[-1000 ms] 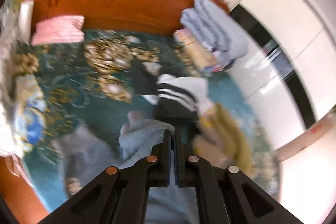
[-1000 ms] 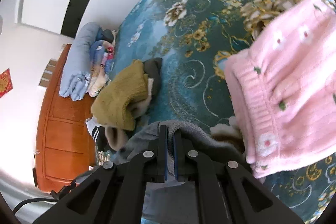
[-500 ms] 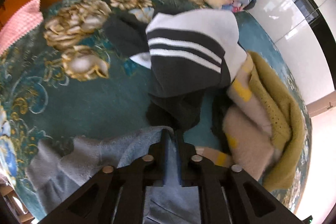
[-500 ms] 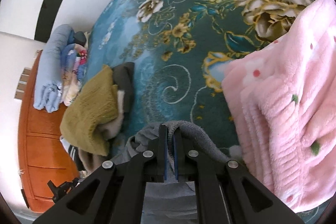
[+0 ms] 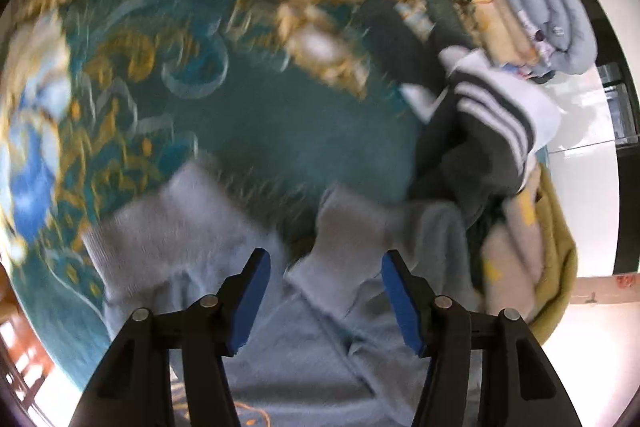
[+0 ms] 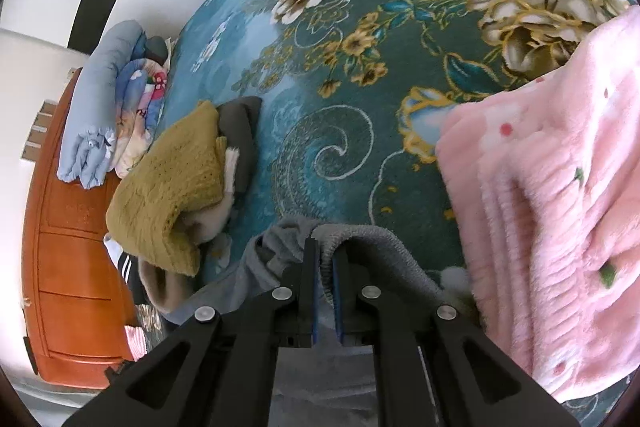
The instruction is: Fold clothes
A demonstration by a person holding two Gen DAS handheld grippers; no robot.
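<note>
From your left wrist view, your left gripper [image 5: 324,291] stood spread wide, holding nothing, above the grey sweater [image 5: 224,235], which lay crumpled on the teal floral bedspread [image 5: 248,115] beside a striped dark garment [image 5: 488,131]; this view was blurred.

From your right wrist view, your right gripper [image 6: 325,259] was pinched tight on the grey sweater's ribbed hem [image 6: 360,239], next to a pink fleece garment [image 6: 560,219].

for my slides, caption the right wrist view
Right gripper shut on grey garment, between pink blanket and mustard sweater.
</note>
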